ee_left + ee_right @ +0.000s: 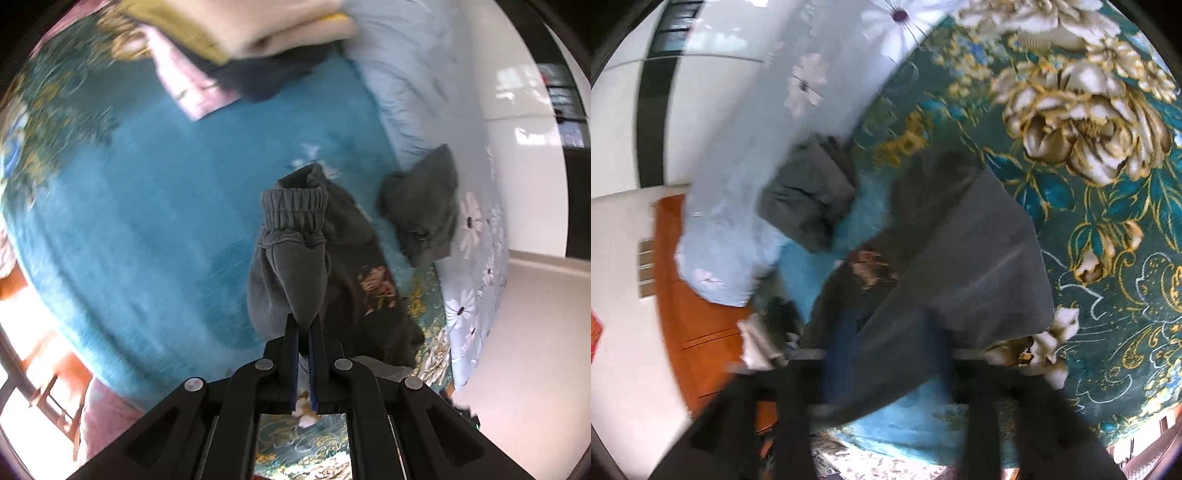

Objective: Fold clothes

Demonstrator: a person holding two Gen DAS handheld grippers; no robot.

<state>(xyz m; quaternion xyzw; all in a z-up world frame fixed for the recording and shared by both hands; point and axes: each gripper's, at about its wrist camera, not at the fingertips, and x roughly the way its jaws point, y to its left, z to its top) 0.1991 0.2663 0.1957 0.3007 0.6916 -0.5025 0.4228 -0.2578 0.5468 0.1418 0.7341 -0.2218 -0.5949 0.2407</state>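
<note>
Grey sweatshirt [295, 266] sleeve pinched by left gripper [303, 332], lifted above blanket [147, 206]

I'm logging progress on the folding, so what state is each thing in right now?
Left gripper: shut on the grey sweatshirt's sleeve.
Right gripper: blurred; grey cloth lies over its fingers, grip unclear.
Grey sweatshirt: unfolded, partly lifted, ribbed cuff up.
Stack of clothes: folded, piled.
Teal blanket: spread flat.

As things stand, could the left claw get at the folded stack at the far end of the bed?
Probably not yet: the left claw is shut on the grey garment's cuffed end. The stack lies beyond bare teal blanket, so nothing else blocks it.
</note>
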